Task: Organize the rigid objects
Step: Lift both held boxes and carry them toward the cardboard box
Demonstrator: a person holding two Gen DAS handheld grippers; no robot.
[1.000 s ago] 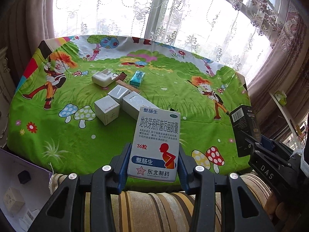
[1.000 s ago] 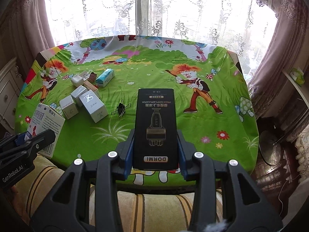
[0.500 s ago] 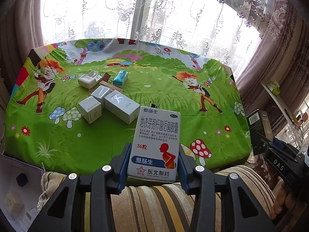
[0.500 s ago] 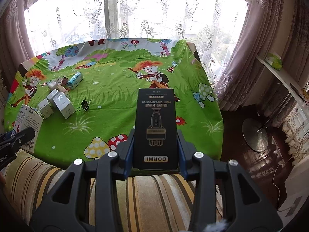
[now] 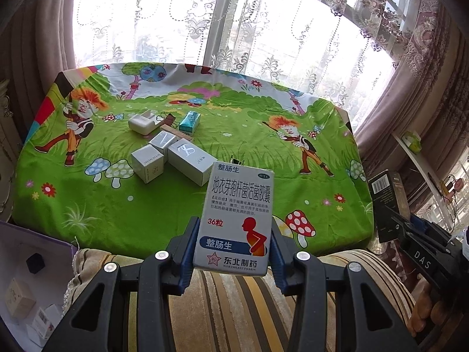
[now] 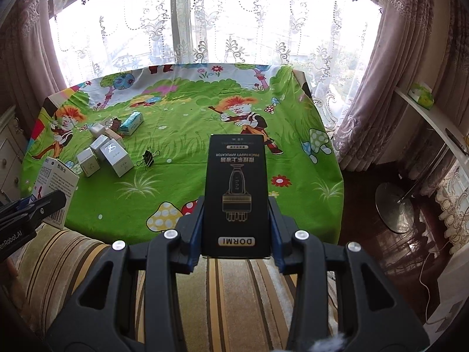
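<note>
My left gripper [image 5: 233, 234] is shut on a white medicine box [image 5: 239, 217] with a red figure, held upright above the striped sofa edge. My right gripper [image 6: 236, 220] is shut on a black DORMI box [image 6: 236, 193], also held upright in front of the table. The black box also shows at the right of the left wrist view [image 5: 387, 202]; the white box shows at the left of the right wrist view [image 6: 57, 184]. On the green cartoon tablecloth [image 5: 263, 152] lies a cluster of small white boxes [image 5: 176, 158] and a teal box [image 5: 190, 121].
A black binder clip [image 6: 148, 157] lies on the cloth right of the cluster. A purple-edged open box [image 5: 26, 287] with small items sits low left. A striped sofa cushion [image 5: 234, 308] lies under the grippers. Curtains and a window stand behind the table; a fan base [image 6: 394, 206] stands right.
Both grippers have drawn back from the table and then swung, so the table sits farther off in both views. Both still hold their boxes.
</note>
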